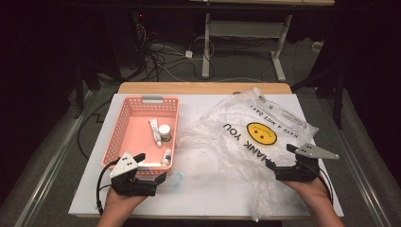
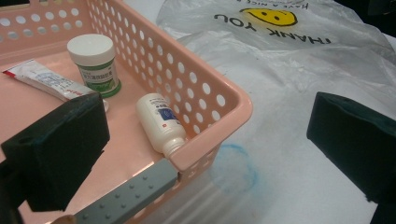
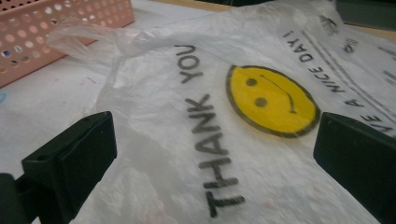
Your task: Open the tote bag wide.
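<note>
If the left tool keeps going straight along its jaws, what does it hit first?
Likely the near right corner of the pink basket, which sits between the open jaws of the left tool. The small white bottle lies just inside it. Depth is unclear.

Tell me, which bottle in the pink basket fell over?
The small white bottle with the blue label. It lies on its side in the basket's near corner, while the green-labelled jar stands upright and the tube lies flat.

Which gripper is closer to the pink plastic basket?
Left. The left gripper sits at the pink plastic basket's near corner; the right gripper is far across, over the clear plastic bag.
</note>
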Motion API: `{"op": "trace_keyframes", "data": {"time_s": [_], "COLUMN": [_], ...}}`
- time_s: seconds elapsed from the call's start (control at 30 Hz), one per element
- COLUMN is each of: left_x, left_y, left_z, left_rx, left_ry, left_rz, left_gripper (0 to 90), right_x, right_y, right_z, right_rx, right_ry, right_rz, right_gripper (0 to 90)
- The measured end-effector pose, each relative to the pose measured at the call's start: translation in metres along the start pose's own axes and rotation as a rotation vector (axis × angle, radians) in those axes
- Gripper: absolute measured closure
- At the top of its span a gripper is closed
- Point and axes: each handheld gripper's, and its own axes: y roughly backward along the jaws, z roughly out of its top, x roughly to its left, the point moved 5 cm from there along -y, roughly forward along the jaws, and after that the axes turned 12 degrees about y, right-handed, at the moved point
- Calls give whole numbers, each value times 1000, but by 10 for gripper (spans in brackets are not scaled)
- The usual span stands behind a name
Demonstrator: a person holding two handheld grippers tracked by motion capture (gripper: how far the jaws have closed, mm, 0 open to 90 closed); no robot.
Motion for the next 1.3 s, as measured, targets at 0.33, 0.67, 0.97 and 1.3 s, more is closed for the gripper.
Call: {"op": "trace_keyframes", "data": {"time_s": [0.33, 0.67, 0.97, 1.3], "left_x": [3, 3, 2, 3], "left_y": [1, 1, 2, 1], "left_z": [0, 0, -1, 0], "left_rx": [-8, -7, -11, -18], "left_ry": [-2, -7, -8, -2], "left_rz": [2, -2, -6, -11], "left_gripper": [0, 0, 0, 0], "right_x": [30, 46, 60, 69], "right_y": [-24, -47, -70, -77], "right_z": [26, 48, 66, 67], "right_rx": [-15, -13, -4, -3], "right_ry": [60, 93, 116, 122], "right_rz": [74, 118, 151, 186], "right_gripper": [2, 5, 13, 29]}}
